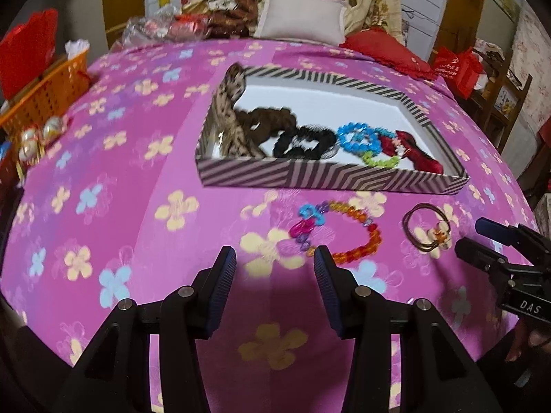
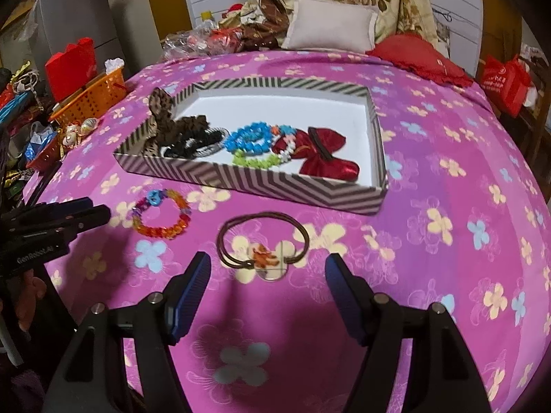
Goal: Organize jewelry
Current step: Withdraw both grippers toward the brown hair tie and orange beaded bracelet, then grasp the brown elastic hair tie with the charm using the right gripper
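Striped tray on bed, jewelry loose in front.
Tray holds, left to right: leopard scarf, black scrunchie, blue bead bracelet, red bow. Left hand-held gripper released, empty, beaded bracelet just ahead; right hand-held gripper released, empty, brown hair tie just beyond its tips.
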Available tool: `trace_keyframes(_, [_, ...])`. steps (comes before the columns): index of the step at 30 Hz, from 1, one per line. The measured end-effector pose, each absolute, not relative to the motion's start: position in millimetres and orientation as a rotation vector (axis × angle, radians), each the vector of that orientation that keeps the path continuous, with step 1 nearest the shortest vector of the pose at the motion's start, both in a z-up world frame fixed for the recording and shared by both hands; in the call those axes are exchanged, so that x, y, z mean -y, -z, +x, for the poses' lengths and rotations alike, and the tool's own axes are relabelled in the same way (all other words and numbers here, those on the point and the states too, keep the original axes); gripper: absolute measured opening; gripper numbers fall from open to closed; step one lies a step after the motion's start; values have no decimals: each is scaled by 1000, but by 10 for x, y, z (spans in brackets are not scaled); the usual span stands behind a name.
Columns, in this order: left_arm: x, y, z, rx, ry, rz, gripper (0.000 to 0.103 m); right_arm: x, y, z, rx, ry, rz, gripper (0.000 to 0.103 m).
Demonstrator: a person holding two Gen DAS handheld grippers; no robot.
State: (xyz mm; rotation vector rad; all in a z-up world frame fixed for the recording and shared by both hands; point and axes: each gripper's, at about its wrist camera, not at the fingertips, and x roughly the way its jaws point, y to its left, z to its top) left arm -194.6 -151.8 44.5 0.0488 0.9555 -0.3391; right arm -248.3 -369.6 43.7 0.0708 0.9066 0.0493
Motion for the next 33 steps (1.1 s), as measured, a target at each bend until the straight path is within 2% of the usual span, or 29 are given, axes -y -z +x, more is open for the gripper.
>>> trace_keyframes(19, [1597,-287,-1702,-1024,387,-28,37,3705,-275,-2356,-904,-58,71,71])
trace_keyframes(31, [1844,-220,-1590,-1004,389,49,37,3686,-168,-2363,-892,-30,45,66])
trace_keyframes(33, [1852,-216,-1601,-998,386,59,37,3661,-161,-2370,-887,-19,20,62])
